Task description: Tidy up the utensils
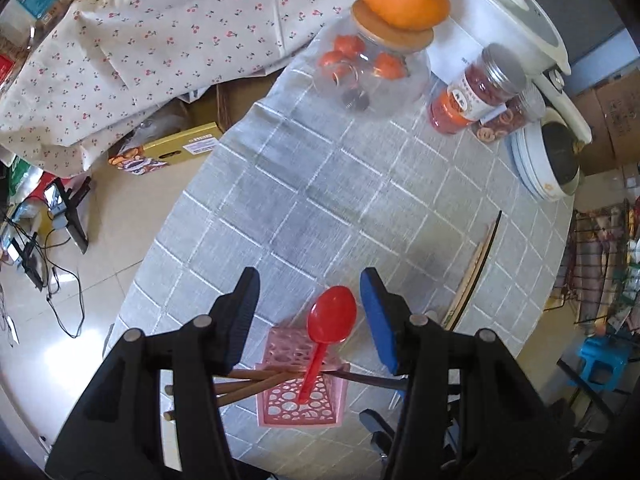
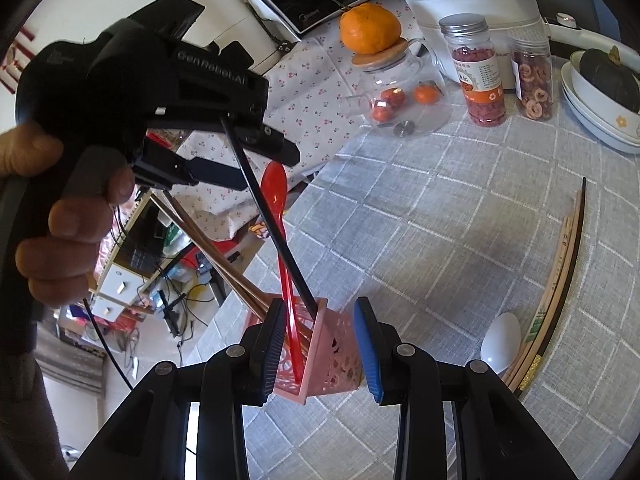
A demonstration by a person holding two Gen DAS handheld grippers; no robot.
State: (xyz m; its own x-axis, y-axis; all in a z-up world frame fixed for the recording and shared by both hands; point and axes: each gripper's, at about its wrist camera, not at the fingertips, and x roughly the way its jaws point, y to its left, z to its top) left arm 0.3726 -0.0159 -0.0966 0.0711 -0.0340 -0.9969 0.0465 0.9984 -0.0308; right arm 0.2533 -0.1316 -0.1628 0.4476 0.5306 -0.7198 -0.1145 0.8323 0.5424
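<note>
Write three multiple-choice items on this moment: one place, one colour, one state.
1. Where is the large orange? A on the floor; B on the jar lid; C in a drawer.
2. What colour is the spoon standing in the holder? A green; B red; C blue.
3. The holder is: A lying flat and empty; B gripped by the right gripper; C upside down.

Key: B, it sits on the wooden lid; B, its red bowl sticks up above the holder; B, the gripper's pads press the holder's sides.
</note>
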